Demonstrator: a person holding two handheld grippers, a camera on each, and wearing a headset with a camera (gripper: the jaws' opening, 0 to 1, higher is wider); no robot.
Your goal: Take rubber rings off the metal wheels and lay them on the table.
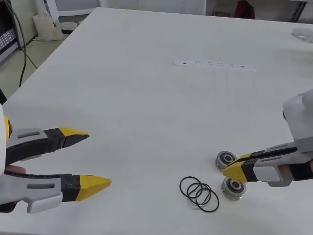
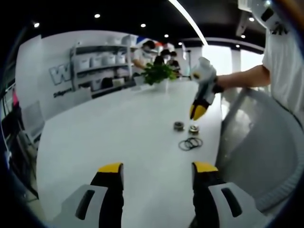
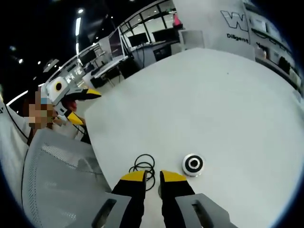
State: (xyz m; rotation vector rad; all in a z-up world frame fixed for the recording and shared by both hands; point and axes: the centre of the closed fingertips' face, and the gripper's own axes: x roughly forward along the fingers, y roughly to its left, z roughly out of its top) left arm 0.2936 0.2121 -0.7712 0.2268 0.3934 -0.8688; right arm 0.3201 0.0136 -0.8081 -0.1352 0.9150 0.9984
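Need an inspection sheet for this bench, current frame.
Surface: white table.
Job's things: far wheel and near wheel close together; rings in an overlapping pile beside them.
Clutter: power strip on the far side.
Grippers: left gripper open, apart from the parts; right gripper shut, tip by the wheels.
Cables: black cable off the table's left edge.
Surroundings: mesh chair; people by shelves.

White table (image 1: 122, 98) bearing a power strip (image 1: 213, 63) — shelves (image 2: 99, 61), ceiling spotlights (image 2: 97, 15) beyond.
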